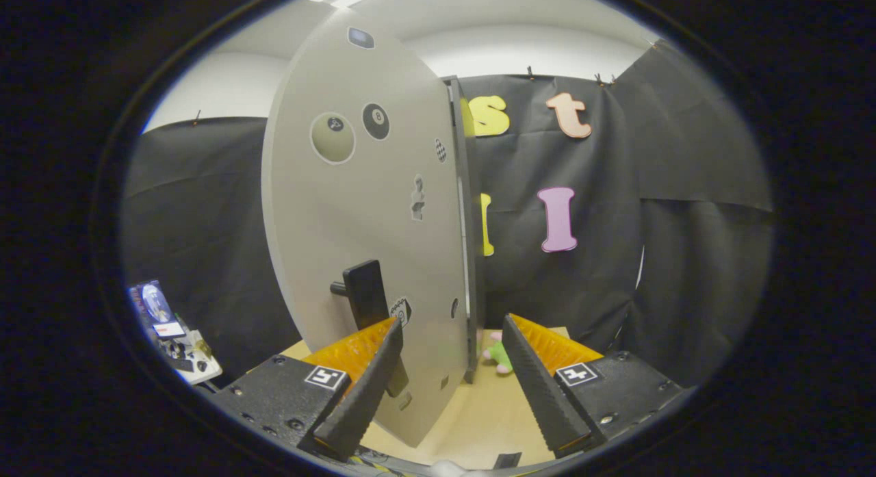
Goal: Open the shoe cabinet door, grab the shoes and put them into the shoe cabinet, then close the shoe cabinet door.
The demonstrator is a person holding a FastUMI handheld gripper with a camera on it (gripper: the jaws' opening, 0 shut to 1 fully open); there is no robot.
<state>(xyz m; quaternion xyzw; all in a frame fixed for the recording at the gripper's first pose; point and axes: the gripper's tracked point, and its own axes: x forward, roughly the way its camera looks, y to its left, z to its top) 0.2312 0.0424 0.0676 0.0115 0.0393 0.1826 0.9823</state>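
Already the cabinet door (356,210) stands ajar; the tool (452,388) is released, straddling its near edge, handle (366,295) left; shoes remain unloaded.

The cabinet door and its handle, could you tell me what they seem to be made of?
The cabinet door looks like painted or laminated board: flat, matte pale grey, stickers on it. The handle seems matte black plastic or coated metal; unclear which. The gripper is open beside the door's edge.

It was a staged test booth, not a home: black cloth (205,210) hung as walls, a lone cabinet door (363,210) stood on a bare counter (479,415), with open fingers (452,388) before it.
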